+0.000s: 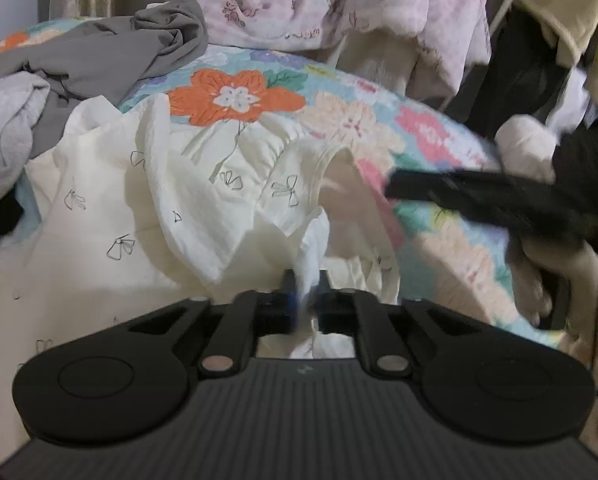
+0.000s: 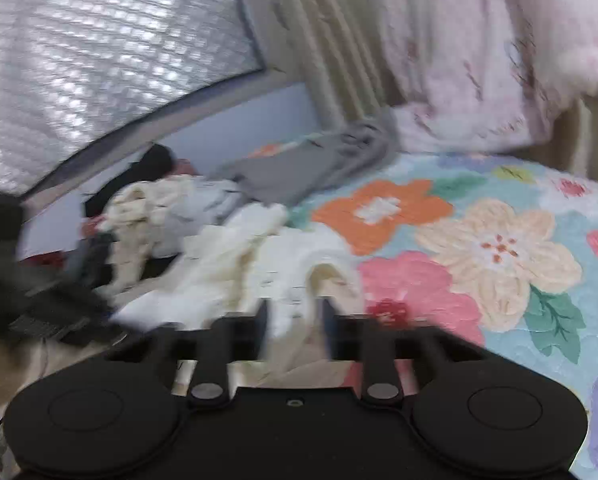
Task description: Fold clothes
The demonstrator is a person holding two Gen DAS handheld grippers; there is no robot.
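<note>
So the cream-white crinkled garment with the little black bow outlines (image 1: pixel 147 208) is lying crumpled on the bed, towards the near-left side of the floral quilt, with a sleeve opening gaping towards the middle. The left gripper (image 1: pixel 305 284) has its fingers clamped tight on a pinched-up fold of that white fabric, which bunches up between the tips. The right gripper (image 2: pixel 293 320) is blurry, but its fingers are spread apart with nothing squeezed between them; they just frame a bit of the same white garment (image 2: pixel 267 264) lying past them. From the left camera it shows as a dark smeared bar (image 1: pixel 451 188) over the quilt, to the right of the sleeve opening, with a hand (image 1: pixel 539 280) behind it. Right beside the white piece there's a rumpled grey shirt (image 1: pixel 111 56) and a light grey knit thing (image 1: pixel 7 128), plus more cream and dark clothes heaped further back (image 2: pixel 139 216). Everything sits on a quilted bedspread with big orange, pink and peach flowers on pale blue (image 2: pixel 499 248). A fluffy pink blanket with dark sketchy prints (image 1: pixel 319 4) is piled at the far end, beige curtains (image 2: pixel 339 60) hang behind, and there's a silvery bubble-textured panel (image 2: pixel 99 60) on the wall side.
</note>
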